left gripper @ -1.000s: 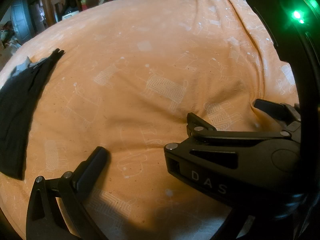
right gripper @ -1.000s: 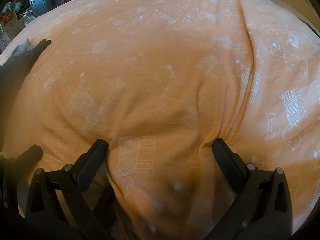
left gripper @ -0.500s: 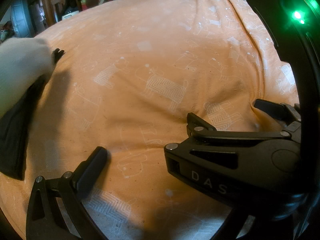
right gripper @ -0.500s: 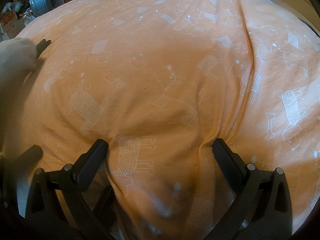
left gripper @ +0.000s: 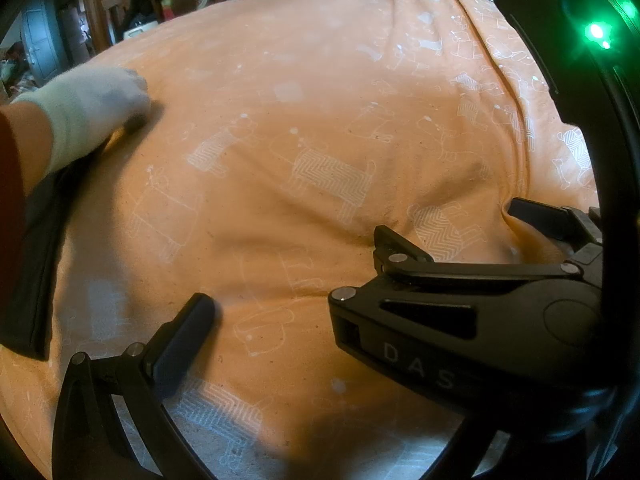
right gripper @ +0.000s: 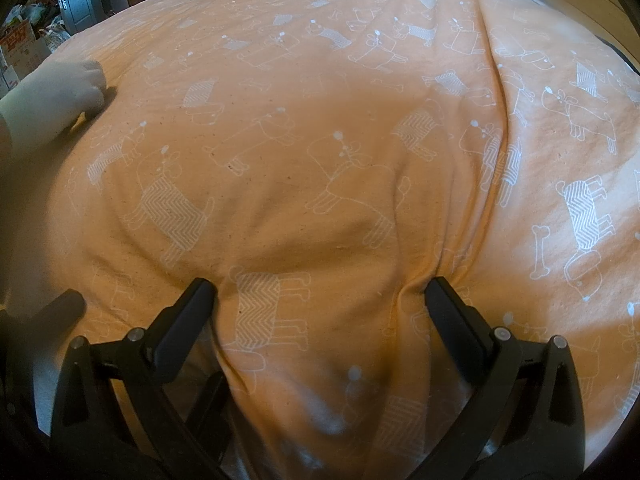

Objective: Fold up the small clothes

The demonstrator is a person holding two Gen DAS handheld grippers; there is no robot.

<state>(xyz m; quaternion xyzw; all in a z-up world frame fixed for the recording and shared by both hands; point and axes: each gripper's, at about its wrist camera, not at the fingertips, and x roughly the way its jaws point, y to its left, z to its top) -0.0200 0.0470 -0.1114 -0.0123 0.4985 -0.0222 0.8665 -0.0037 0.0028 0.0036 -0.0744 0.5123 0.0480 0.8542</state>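
Orange bedsheet (right gripper: 320,128), soft cotton w/ white line-drawn dogs, creased, covers the bed. Dark garment (left gripper: 32,280), flat, long strip, lies at far left edge. White-gloved hand (left gripper: 88,108) presses its top end, knuckles curled. Left tool (left gripper: 280,308) and right tool (right gripper: 320,300): both spread wide, resting on sheet, pinching nothing.

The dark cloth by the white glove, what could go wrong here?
1. The gloved hand is at the far end of the dark cloth, so a tug may bunch it up.
2. The right gripper has open jaws pressed into the orange sheet; closing now would probably pinch sheet, not clothing.
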